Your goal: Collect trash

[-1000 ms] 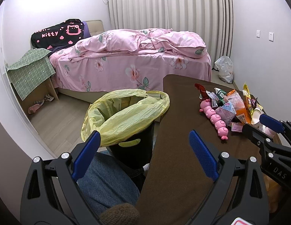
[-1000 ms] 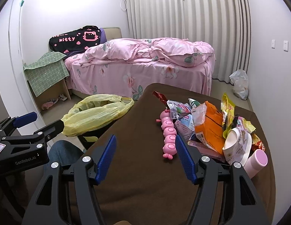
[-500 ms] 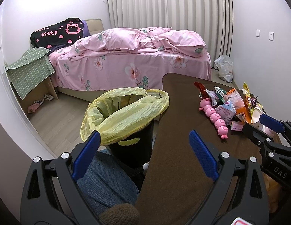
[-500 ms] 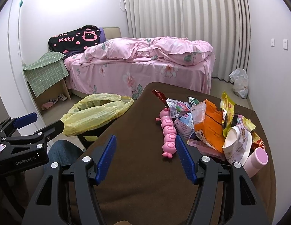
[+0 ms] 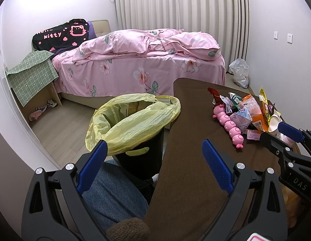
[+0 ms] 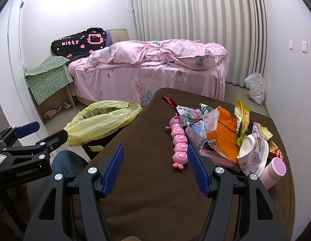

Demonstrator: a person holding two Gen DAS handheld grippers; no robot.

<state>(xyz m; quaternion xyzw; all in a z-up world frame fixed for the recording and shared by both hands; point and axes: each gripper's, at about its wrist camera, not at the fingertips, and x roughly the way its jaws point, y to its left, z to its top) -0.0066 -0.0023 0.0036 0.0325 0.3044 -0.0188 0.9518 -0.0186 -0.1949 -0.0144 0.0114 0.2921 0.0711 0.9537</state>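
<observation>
Your left gripper (image 5: 153, 162) is spread wide with nothing in it. It hangs over the near left edge of the brown worktop (image 5: 187, 120), above your knee in blue jeans (image 5: 113, 198). Your right gripper (image 6: 155, 169) is spread wide too and holds nothing. It hangs low over the worktop, and its right blue pad (image 6: 198, 172) is just beside the tail of the pink caterpillar toy (image 6: 178, 140).

The trash pile (image 6: 223, 132) sits on the far right part of the worktop. In it you can see an orange bag (image 6: 221, 138), a yellow wrapper (image 6: 241, 116) standing up, a red wrapper (image 6: 169, 101) at the far end, a clear crinkly wrapper (image 6: 210, 120) and a white paper cup (image 6: 252, 152) lying on its side. A pink bottle (image 6: 273, 170) lies at the near right end of the pile, touching the cup. The caterpillar toy lies along the left side of the pile, touching it.

The black bin (image 5: 141, 158) stands on the floor just beside the left edge of the worktop. A yellow bag (image 5: 133, 120) lines it, and its mouth is open.

Behind it all is a bed (image 5: 143, 66) with pink flower covers.
</observation>
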